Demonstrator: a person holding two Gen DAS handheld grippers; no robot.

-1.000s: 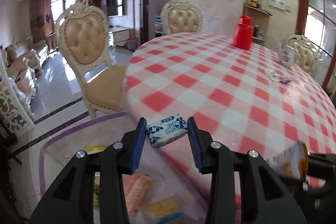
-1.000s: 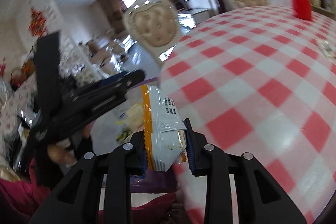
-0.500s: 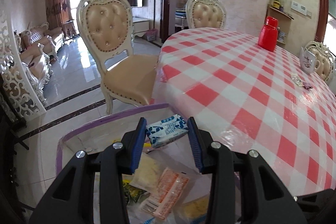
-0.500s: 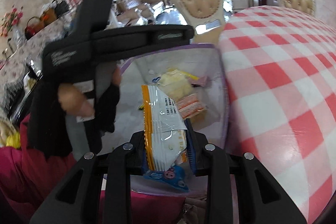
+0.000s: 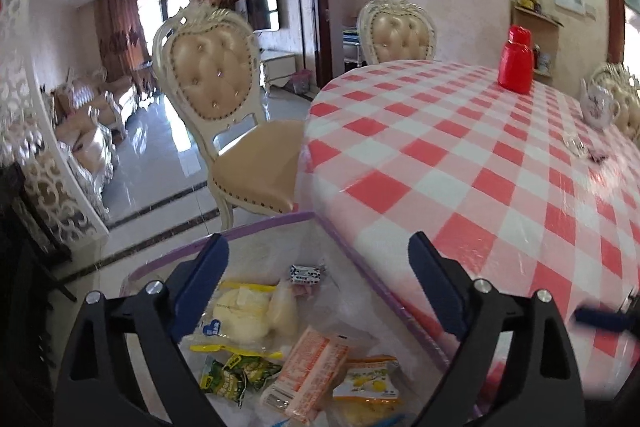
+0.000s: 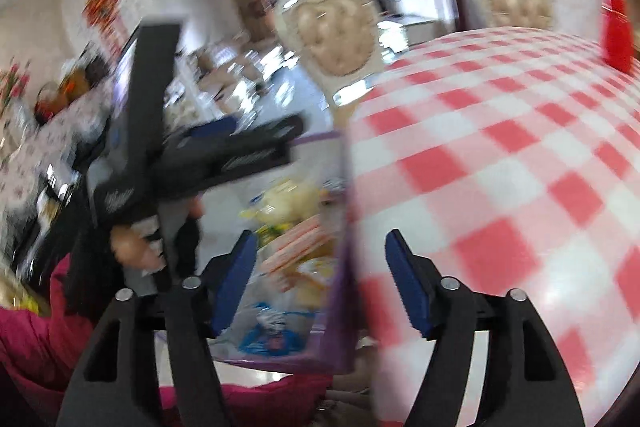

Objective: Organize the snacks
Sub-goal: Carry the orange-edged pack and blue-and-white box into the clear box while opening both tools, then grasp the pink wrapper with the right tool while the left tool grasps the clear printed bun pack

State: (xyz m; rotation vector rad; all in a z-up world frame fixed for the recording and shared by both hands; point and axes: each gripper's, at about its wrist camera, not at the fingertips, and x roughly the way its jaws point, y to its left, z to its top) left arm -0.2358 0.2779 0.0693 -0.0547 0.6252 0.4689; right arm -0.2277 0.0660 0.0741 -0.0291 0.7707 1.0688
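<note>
My left gripper (image 5: 318, 247) hangs over a clear bin with a purple rim (image 5: 260, 227), its jaws opening with nothing between them. A small blue-and-white packet (image 5: 306, 273) lies at the bin's far end. Below it lie a pale yellow pastry packet (image 5: 240, 319), a green packet (image 5: 236, 375) and an orange-striped packet (image 5: 310, 363). My right gripper (image 6: 320, 239) is over the same bin's (image 6: 340, 227) right edge, its jaws also opening and empty. That view is blurred, and a white-and-blue packet (image 6: 272, 331) shows dimly low in the bin. A hand (image 6: 132, 251) holds the left gripper (image 6: 224, 155) there.
The bin sits against the round table with a red-and-white checked cloth (image 5: 460, 155). A red flask (image 5: 516, 61), a teapot (image 5: 598, 105) and small wrappers (image 5: 580, 147) stand on the far side. A padded chair (image 5: 224, 107) stands left of the table.
Both grippers have opened. The blue-and-white packet left the left jaws and lies in the bin. The white-and-orange packet is gone from the right jaws.
</note>
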